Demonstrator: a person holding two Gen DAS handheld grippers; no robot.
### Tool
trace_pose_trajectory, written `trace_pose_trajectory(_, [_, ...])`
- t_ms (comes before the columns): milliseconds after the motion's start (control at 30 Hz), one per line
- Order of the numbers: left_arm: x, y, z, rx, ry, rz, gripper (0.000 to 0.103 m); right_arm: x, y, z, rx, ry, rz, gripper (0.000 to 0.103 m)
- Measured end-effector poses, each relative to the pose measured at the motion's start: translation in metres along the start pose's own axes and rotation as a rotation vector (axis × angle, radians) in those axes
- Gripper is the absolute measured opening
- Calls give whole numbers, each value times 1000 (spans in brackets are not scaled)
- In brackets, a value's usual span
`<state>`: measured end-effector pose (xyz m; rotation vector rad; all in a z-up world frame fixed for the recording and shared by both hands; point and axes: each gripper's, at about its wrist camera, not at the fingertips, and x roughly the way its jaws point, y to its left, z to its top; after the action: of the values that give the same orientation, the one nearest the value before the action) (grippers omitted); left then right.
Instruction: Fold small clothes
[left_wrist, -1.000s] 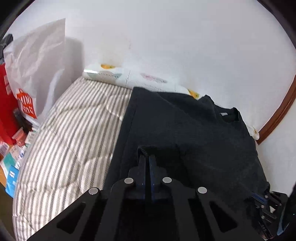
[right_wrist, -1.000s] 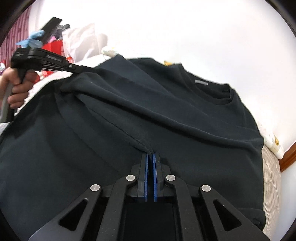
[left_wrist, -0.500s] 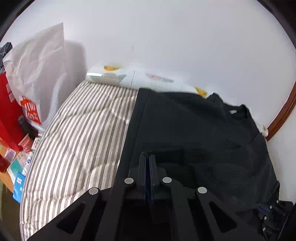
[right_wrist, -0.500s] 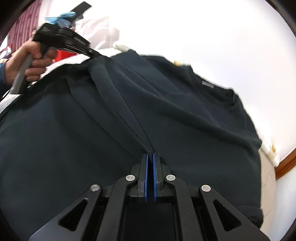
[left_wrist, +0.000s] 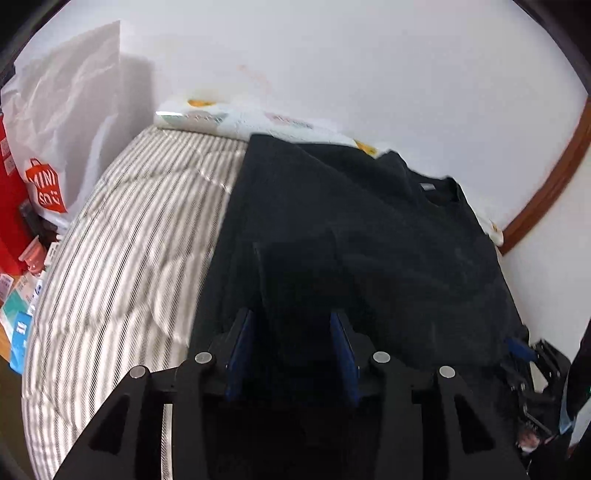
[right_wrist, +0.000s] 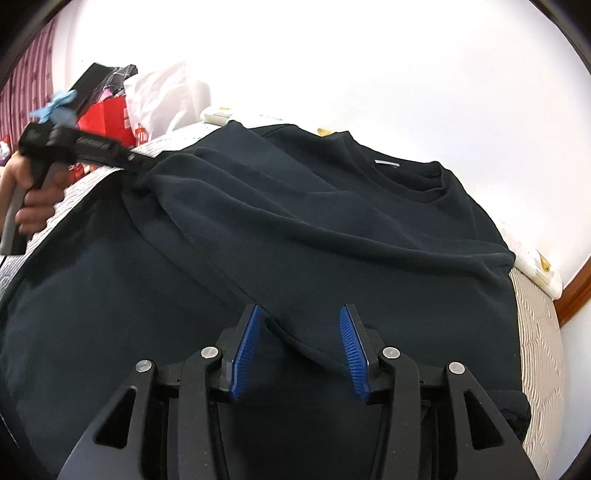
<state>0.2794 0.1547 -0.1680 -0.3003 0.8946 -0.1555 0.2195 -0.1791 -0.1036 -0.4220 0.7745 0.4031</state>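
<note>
White wall (left_wrist: 369, 66) behind, brown wooden trim (left_wrist: 546, 192) curving at its right. Bed with striped grey-and-white cover (left_wrist: 122, 258) fills the room's lower part; patterned white pillow (left_wrist: 229, 118) at its far edge. Black T-shirt (right_wrist: 332, 236) lies on the cover, one side folded over itself, collar toward the wall. White shopping bag (left_wrist: 66, 122) and red box (right_wrist: 110, 118) stand left of the bed. Left gripper (left_wrist: 295, 332) and right gripper (right_wrist: 299, 332): fingers have just been opening, now parted, pads clear of the cloth lying between them
</note>
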Motion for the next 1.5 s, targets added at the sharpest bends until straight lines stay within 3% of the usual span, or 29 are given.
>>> trace_pose_trajectory(133, [6, -3, -2, -4, -3, -7, 36, 1, 5, -4, 5, 13, -7, 44])
trace_pose_trajectory(167, [7, -1, 0, -17, -16, -17, 28, -1, 5, -4, 10, 9, -6, 44])
trace_pose_trajectory(200, [7, -1, 2, -22, -30, -1, 7, -5, 4, -4, 18, 1, -7, 44])
trace_pose_trajectory(300, [-1, 5, 9, -26, -90, 62, 6, -16, -9, -5, 54, -19, -29, 44])
trace_pose_trajectory(400, [-2, 10, 8, -41, -76, 68, 6, -22, -38, -6, 122, -26, -89, 44])
trace_pose_trajectory(500, [-1, 3, 0, -6, -65, 109, 6, -17, -72, -12, 185, -10, -202, 45])
trace_pose_trajectory(733, [2, 2, -3, 0, -37, 147, 6, 12, -152, -45, 404, 133, -406, 45])
trace_pose_trajectory(933, [-1, -5, -8, 20, -8, 163, 6, 5, -174, -62, 498, 128, -384, 49])
trace_pose_trajectory(1100, [-19, -15, -21, 36, -2, 168, 11, -23, -177, -66, 565, 116, -340, 58])
trace_pose_trajectory(1233, [-39, -25, -39, 45, -11, 186, 13, -66, -165, -79, 603, 58, -381, 69])
trace_pose_trajectory(1500, [-81, -35, -92, 29, -27, 183, 13, -126, -140, -124, 646, 53, -416, 69])
